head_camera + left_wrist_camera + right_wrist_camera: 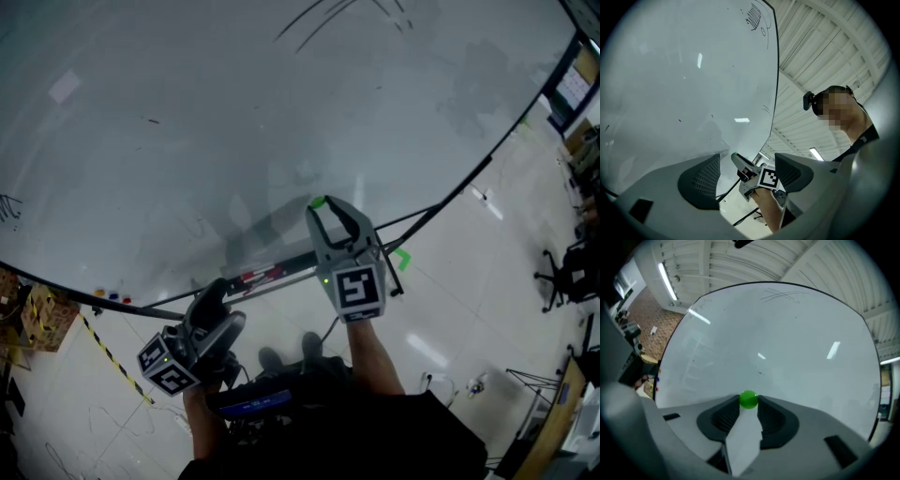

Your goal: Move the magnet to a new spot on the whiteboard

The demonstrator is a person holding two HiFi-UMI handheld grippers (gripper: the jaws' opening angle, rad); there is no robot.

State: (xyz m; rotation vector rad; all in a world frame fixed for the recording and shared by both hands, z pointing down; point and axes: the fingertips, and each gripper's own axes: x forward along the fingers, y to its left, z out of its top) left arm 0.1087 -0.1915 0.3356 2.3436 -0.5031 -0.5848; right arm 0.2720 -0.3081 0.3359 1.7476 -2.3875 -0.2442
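Observation:
A small green round magnet sits on the whiteboard, low on its surface. My right gripper is shut on the magnet, with both fingertips against its sides. In the head view the magnet shows at the tip of the right gripper, against the lower part of the whiteboard. My left gripper hangs lower, off the board, near the person's body. Its jaws stand open with nothing between them, and the right gripper's marker cube shows through the gap.
A ledge with a red-labelled item runs along the board's bottom edge. Small coloured dots sit at the board's lower left. Black marker strokes cross the top. Yellow-black tape lies on the floor, and an office chair stands at right.

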